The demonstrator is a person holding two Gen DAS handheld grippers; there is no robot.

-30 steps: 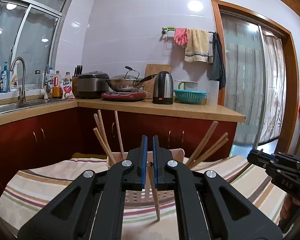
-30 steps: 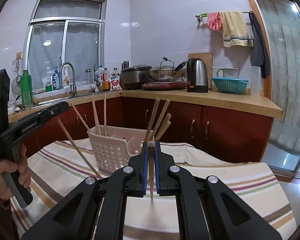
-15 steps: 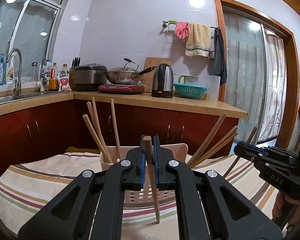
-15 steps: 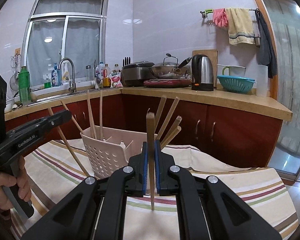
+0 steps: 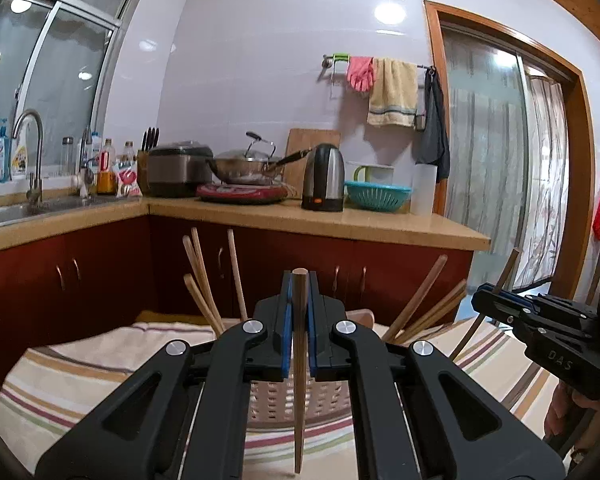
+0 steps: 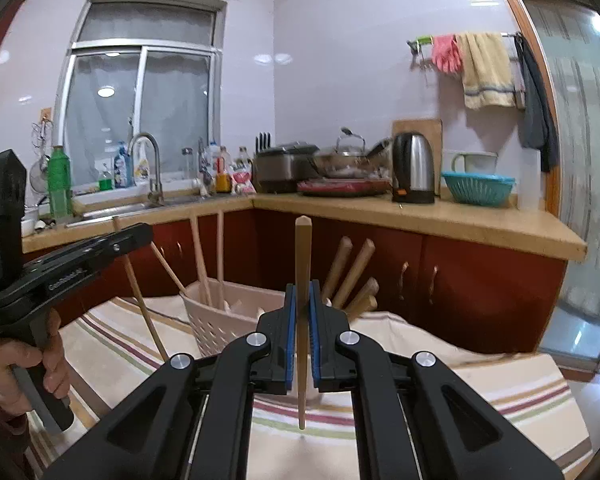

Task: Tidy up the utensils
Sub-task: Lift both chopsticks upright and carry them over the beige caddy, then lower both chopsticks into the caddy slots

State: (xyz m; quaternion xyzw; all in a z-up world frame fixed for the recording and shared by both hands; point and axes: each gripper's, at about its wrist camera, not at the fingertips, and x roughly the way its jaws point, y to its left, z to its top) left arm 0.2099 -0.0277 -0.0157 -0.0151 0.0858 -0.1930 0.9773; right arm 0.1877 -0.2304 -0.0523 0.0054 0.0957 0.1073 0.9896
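Upright chopstick (image 6: 302, 320) pinched between right gripper (image 6: 300, 320) fingers (image 6: 288, 332), perforated basket (image 6: 220, 332) just beyond.

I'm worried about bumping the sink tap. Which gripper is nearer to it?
Left. The left gripper, shut on a chopstick, is on the tap side of the basket; the right gripper, gripping another chopstick, is on the door side.
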